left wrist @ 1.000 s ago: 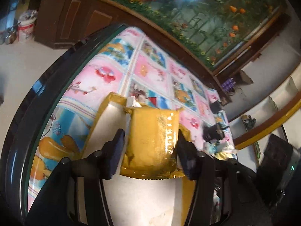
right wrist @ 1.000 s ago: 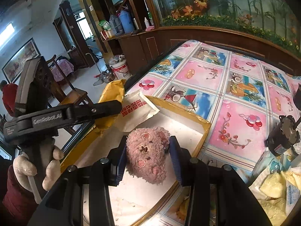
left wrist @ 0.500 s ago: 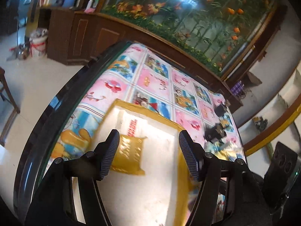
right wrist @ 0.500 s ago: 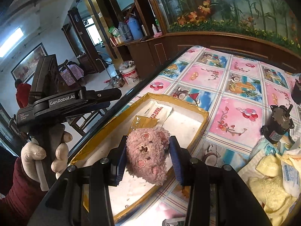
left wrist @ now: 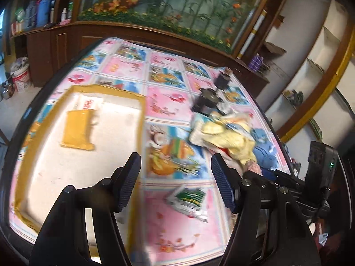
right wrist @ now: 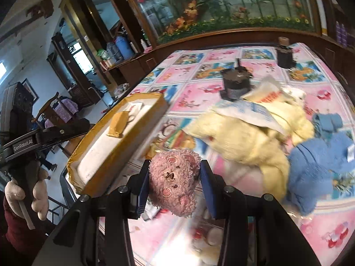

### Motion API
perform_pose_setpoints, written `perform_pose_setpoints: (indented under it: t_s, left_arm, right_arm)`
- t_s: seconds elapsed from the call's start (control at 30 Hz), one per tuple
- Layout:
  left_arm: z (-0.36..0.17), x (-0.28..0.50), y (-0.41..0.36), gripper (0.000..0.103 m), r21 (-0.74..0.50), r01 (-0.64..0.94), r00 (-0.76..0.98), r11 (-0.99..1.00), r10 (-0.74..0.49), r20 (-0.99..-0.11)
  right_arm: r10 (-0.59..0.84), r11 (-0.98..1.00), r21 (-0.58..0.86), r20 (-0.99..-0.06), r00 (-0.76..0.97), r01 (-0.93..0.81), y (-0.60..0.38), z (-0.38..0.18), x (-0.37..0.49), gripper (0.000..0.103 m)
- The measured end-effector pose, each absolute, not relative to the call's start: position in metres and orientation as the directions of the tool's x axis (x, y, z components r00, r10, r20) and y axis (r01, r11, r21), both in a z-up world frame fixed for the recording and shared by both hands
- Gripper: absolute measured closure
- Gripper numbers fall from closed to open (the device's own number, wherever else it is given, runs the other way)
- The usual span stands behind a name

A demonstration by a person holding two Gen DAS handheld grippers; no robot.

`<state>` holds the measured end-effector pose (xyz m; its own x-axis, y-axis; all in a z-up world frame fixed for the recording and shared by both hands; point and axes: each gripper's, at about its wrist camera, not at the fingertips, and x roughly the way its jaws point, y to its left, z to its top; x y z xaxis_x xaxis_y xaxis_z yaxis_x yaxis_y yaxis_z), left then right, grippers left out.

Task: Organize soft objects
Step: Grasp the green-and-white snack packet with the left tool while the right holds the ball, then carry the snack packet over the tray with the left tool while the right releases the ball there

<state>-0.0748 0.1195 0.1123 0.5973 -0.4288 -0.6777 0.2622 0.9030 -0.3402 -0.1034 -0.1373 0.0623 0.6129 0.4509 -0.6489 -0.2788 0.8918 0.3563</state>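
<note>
My left gripper (left wrist: 175,166) is open and empty, above the table just right of the yellow-rimmed white tray (left wrist: 142,115). A yellow padded packet (left wrist: 76,129) and a white packet (left wrist: 88,104) lie in the tray. My right gripper (right wrist: 174,177) is shut on a pink fuzzy plush toy (right wrist: 175,180), held above the table to the right of the tray (right wrist: 124,144). A heap of soft things lies on the table: a yellow fluffy cloth (right wrist: 244,139), a blue fluffy cloth (right wrist: 319,168) and white packets (right wrist: 250,110). The heap also shows in the left wrist view (left wrist: 228,133).
A green-and-white sachet (left wrist: 188,201) lies on the patterned tablecloth near my left gripper. Two dark cylindrical motors (right wrist: 236,84) (right wrist: 285,54) stand behind the heap. A wooden cabinet (right wrist: 221,37) runs along the table's far side. The table's left edge drops to the floor.
My left gripper let go of the yellow packet in the tray, opened, and swung right over the table. My right gripper carried the pink plush from over the tray to the right.
</note>
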Motion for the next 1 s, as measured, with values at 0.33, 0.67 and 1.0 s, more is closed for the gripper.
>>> perform_pose_setpoints:
  t_s: [0.33, 0.67, 1.0]
  left_arm:
    - [0.090, -0.106, 0.038, 0.037, -0.112, 0.419, 0.589, 0.901, -0.364, -0.722]
    - [0.013, -0.084, 0.027, 0.035, 0.021, 0.368, 0.534, 0.930, -0.193, -0.823]
    - [0.020, -0.081, 0.040, 0.069, -0.133, 0.338, 0.534, 0.932, -0.307, -0.788]
  right_arm:
    - [0.393, 0.904, 0.408, -0.681, 0.618, -0.125, -0.192, 0.029, -0.119, 0.060]
    - [0.407, 0.905, 0.391, -0.678, 0.612, -0.169, -0.186, 0.025, -0.121, 0.058]
    - [0.389, 0.920, 0.321, -0.697, 0.602, -0.223, -0.170, 0.025, -0.126, 0.059]
